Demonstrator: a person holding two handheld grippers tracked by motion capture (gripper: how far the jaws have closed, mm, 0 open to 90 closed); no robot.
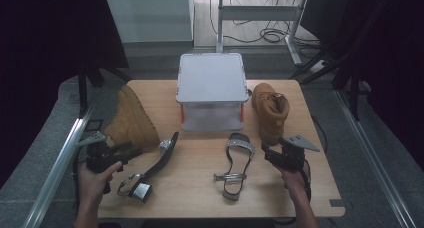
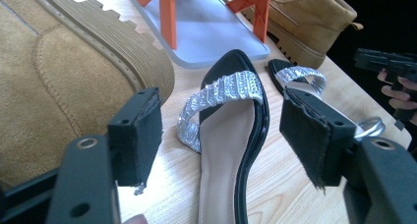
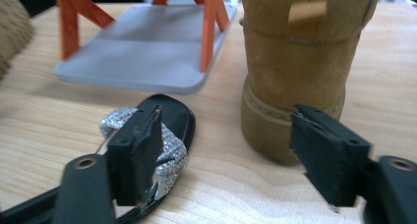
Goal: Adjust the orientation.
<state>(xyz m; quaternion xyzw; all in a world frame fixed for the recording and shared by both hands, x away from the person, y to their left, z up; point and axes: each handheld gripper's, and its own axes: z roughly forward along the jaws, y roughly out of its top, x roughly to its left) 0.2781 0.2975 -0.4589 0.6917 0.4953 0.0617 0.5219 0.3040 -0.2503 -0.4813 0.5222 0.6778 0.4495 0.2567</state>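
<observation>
rack: grey shelf [image 1: 212, 78], table centre-back; floor: cables [image 1: 270, 35], far side

Shoes, rack and grippers, counted

On the table [image 1: 210, 198] lay four shoes: two tan boots, one at the left [image 1: 131, 119] and one at the right [image 1: 270, 111], and two black sandals with silver straps, left [image 1: 152, 167] and right [image 1: 235, 163]. One grey rack [image 1: 211, 90] stood between the boots. Two grippers were there, left [image 1: 131, 149] and right [image 1: 265, 152], one in each hand.
</observation>
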